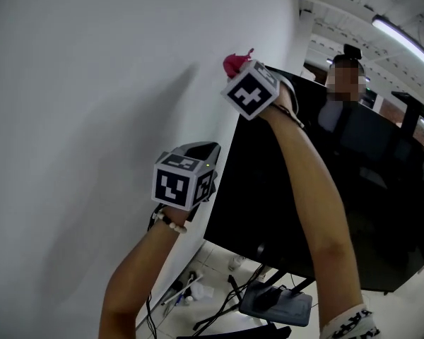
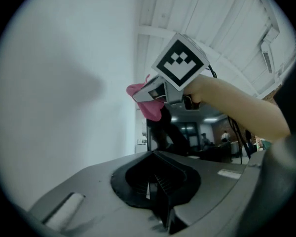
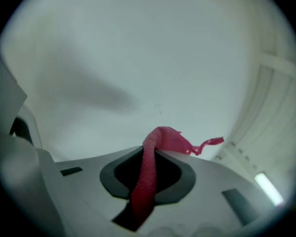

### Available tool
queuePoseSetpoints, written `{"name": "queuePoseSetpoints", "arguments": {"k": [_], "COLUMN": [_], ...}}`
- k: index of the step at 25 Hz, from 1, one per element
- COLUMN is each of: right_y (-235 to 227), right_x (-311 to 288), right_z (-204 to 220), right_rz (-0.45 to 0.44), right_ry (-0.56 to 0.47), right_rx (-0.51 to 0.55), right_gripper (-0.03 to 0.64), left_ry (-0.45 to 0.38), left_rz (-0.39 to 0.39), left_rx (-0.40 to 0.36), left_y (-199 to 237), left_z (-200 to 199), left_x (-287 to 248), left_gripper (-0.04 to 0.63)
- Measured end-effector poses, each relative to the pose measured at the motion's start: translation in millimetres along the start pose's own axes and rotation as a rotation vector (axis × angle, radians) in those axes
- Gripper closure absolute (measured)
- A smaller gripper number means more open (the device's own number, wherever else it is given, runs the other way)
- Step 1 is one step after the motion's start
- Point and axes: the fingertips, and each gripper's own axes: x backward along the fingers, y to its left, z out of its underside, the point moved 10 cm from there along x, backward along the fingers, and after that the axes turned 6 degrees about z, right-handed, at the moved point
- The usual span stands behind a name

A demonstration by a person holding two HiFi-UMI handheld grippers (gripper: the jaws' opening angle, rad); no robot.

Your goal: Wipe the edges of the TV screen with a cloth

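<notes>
The right gripper (image 3: 154, 151) is clamped on a pink cloth (image 3: 147, 181) raised to the top corner of the TV (image 1: 325, 189), close to the white wall (image 1: 92, 83). I would press the loose fold flat on the frame and drag it steadily along 1 edge at a time, keeping the hard jaws off the glass (whether the cloth touches the frame yet, I cannot tell). The left gripper (image 2: 153, 157), closed on nothing, hangs lower near the side edge; the glossy black screen mirrors the room and sits on a stand (image 1: 275, 306) with cables (image 1: 219, 309) trailing on the floor.

Views toward wall (image 1: 92, 83), sharing cloth (image 1: 233, 63)
</notes>
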Motion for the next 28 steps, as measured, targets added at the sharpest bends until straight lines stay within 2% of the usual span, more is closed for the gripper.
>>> {"name": "queuePoseSetpoints", "arguments": {"k": [1, 2, 4, 6, 9, 12, 21, 28], "right_y": [9, 19, 30, 33, 41, 64, 134, 189], "right_x": [-2, -5, -9, -10, -6, -4, 9, 18], "right_z": [4, 11, 33, 51, 63, 71, 117, 149], "right_rz": [-0.016, -0.010, 0.057, 0.128, 0.170, 0.154, 0.163, 0.225], "right_ry": [-0.039, -0.062, -0.077, -0.084, -0.075, -0.062, -0.088, -0.123], "right_rx": [-0.152, -0.260, -0.355, -0.397, -0.421, -0.402, -0.567, -0.670], "right_gripper": [0.561, 0.561, 0.561, 0.560, 0.560, 0.560, 0.560, 0.560], "left_ry": [0.004, 0.010, 0.028, 0.044, 0.058, 0.077, 0.116, 0.133], "left_rz": [-0.003, -0.006, -0.006, -0.008, -0.014, -0.014, -0.025, -0.028], "left_rx": [0.008, 0.017, 0.031, 0.036, 0.041, 0.057, 0.097, 0.124], "left_y": [2, 3, 2, 3, 8, 6, -1, -1], "left_z": [6, 13, 22, 25, 28, 41, 76, 96], "left_x": [3, 4, -2, -6, -1, 4, 7, 10], "left_gripper": [0.589, 0.589, 0.589, 0.589, 0.589, 0.589, 0.589, 0.589]}}
